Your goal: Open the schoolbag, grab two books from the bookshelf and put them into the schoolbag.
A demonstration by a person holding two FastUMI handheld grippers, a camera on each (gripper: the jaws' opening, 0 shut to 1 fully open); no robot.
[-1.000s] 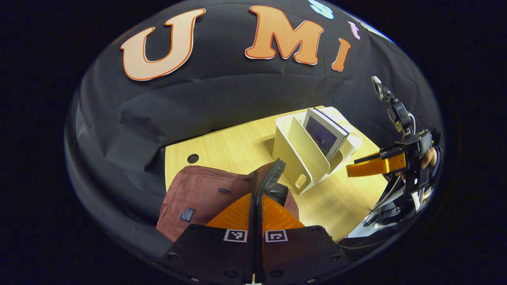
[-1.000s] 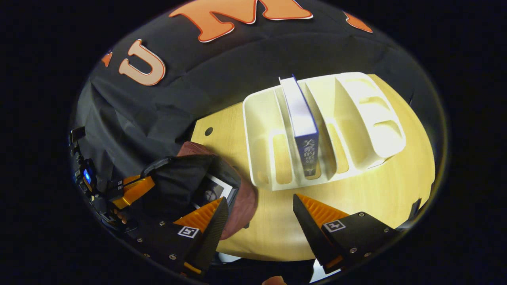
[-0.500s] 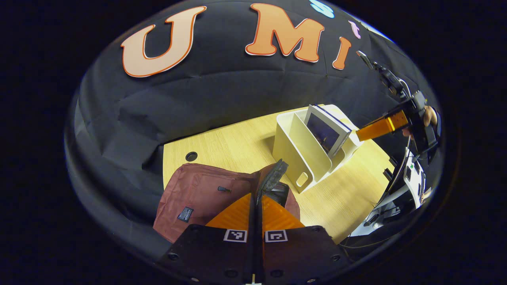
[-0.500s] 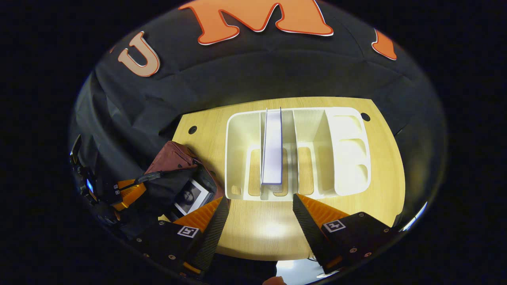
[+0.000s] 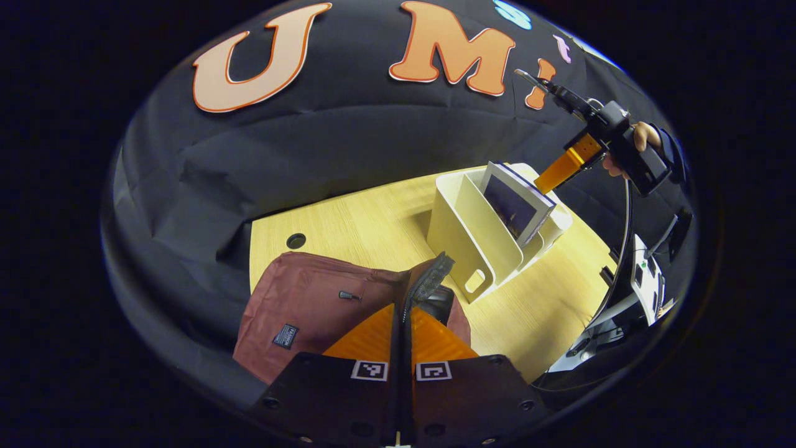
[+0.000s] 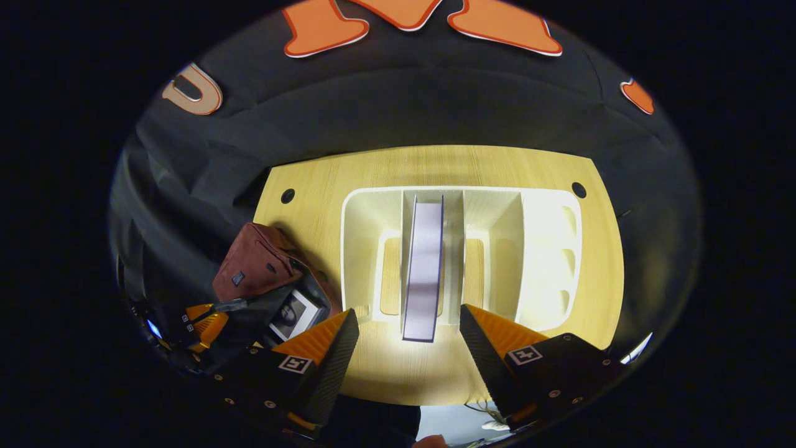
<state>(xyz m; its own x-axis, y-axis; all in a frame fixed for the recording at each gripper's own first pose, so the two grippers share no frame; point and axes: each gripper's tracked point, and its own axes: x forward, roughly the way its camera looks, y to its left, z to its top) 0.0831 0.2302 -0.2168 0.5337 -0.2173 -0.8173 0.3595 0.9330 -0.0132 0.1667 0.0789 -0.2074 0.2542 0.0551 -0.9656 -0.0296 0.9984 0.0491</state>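
The book (image 6: 424,269) stands on its edge in a middle slot of the white bookshelf (image 6: 547,261), with its long page edge up and its near end sticking out toward the right claw (image 6: 407,339). It looks stiff and flat, and likely a bit heavy for its size, so it may tip or slide if it is pinched only at one corner. A good place to take hold is probably across the two covers, near the top edge, so the fingers squeeze the flat sides. The right claw hangs over the book with its fingers wide apart and nothing in them. The red schoolbag (image 5: 311,298) lies on the wooden worktop (image 5: 373,218) just beside the shelf. It is soft and floppy. The left claw (image 5: 404,311) is pressed closed on the edge of the bag's mouth and holds it up. One book (image 6: 292,314) seems to be in the bag already.
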